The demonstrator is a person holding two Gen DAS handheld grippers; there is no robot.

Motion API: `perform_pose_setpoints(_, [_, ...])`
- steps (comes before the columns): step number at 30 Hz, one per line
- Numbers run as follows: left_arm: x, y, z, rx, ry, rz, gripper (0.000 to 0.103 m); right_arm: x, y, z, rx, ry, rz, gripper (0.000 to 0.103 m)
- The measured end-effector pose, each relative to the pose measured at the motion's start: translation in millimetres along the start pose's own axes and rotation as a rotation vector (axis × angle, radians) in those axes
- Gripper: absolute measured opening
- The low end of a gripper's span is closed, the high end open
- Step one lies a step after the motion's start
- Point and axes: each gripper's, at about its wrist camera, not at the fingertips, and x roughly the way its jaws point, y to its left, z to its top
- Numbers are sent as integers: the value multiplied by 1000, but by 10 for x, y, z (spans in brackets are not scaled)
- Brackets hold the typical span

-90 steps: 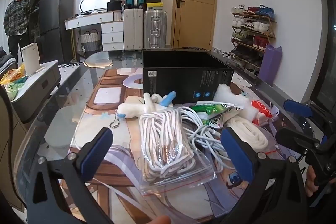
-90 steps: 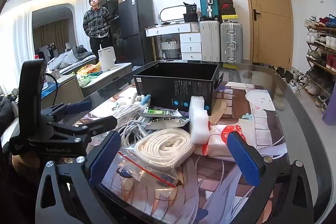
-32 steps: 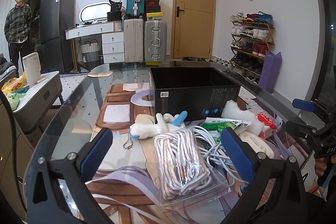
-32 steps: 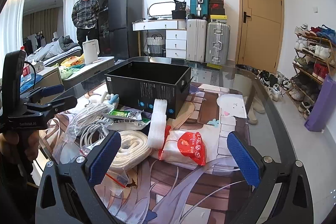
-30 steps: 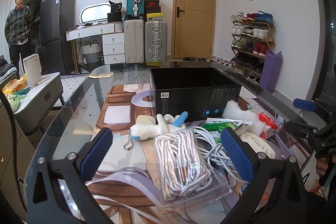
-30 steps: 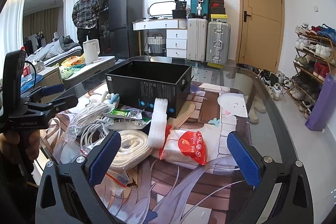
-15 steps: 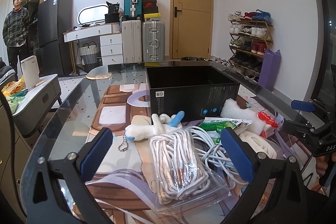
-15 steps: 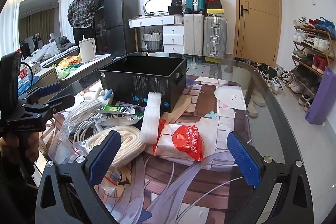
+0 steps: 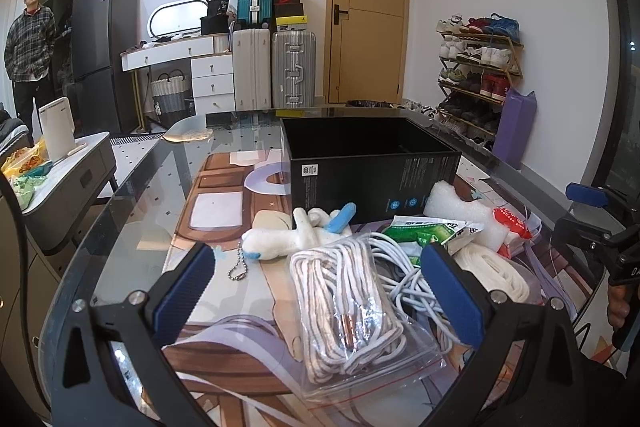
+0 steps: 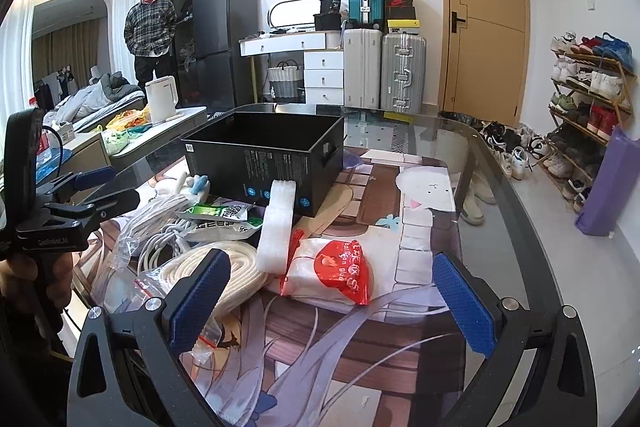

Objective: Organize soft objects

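We hold the left tool wide open and empty above a bagged rope on the glass table. The right tool is just as wide, holding nothing, near a red-and-white packet. The soft things lie heaped in front of the open black box: a plush toy, a green sachet, a foam strip, a white cord coil and a loose cable partly buried beneath the rope bag. We cannot see the box's floor, and the packet's print is too small to read. Both tools' bodies are cut off by the lower edge.
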Motion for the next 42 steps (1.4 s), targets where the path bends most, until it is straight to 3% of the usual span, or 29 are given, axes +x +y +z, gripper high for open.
perform_pose_setpoints(12, [-12,-10,-20,16,4,12,103,37,2,-18,-34,30,-12,103])
perform_pose_setpoints(21, [73,44,-70,21,31,68,103,256,-8,-13,-40,116,-5,103])
perform_pose_setpoints(27, [210,60,-106,19,89,41,103,404,56,-11,-75,163,1,103])
perform_pose_setpoints(31, [266,69,-118,-19,127,-20,103,511,28,3,-51,196,-2,103])
perform_pose_setpoints(36, [325,40,-129,-32,164,-2,102,657,-19,20,-33,249,-24,103])
perform_pose_setpoints(39, [345,23,-148,-31,176,-16,93,715,-40,30,-21,257,-22,99])
perform_pose_setpoints(42, [348,17,-159,-29,182,-19,90,776,-41,46,-14,269,-17,94])
